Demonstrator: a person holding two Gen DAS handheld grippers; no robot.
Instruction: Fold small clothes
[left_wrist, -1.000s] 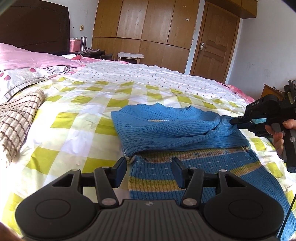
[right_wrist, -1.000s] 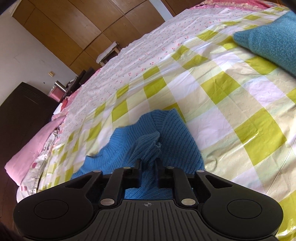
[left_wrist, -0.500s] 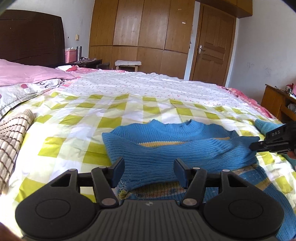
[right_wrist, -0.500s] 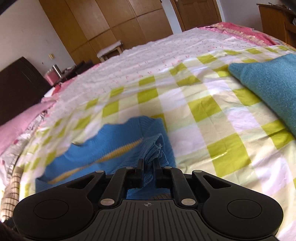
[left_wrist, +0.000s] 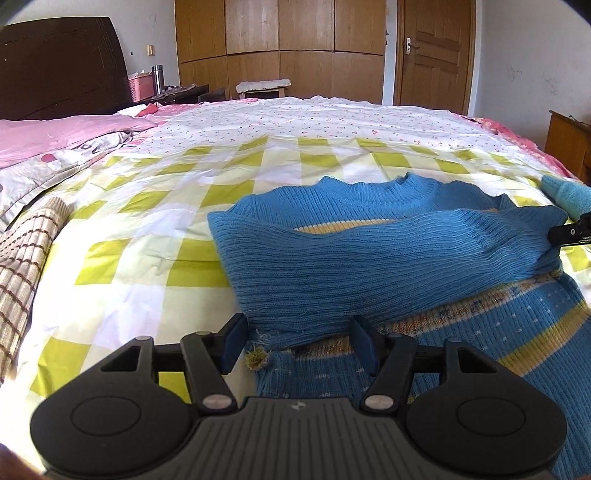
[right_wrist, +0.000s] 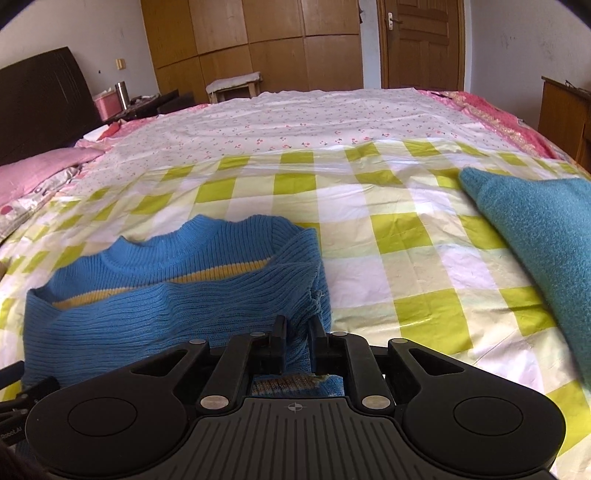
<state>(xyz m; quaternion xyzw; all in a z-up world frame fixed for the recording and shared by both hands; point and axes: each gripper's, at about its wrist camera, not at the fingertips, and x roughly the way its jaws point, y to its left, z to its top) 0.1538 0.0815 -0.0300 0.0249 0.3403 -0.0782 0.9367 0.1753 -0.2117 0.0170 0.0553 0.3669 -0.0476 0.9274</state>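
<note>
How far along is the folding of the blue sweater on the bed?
Done: one sleeve already lies folded across the chest of the sweater, which lies on the checked sheet.
In hand: the right tongs are shut on sleeve fabric at the sweater's right side; the left tongs are open at the sleeve cuff.
Left: the body is still unfolded lengthwise.

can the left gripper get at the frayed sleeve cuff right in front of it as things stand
Probably yes. The left gripper is open, and the frayed sleeve cuff of the blue sweater lies between its fingers with nothing over it. The right gripper pinches the sleeve's far end, well aside.
</note>
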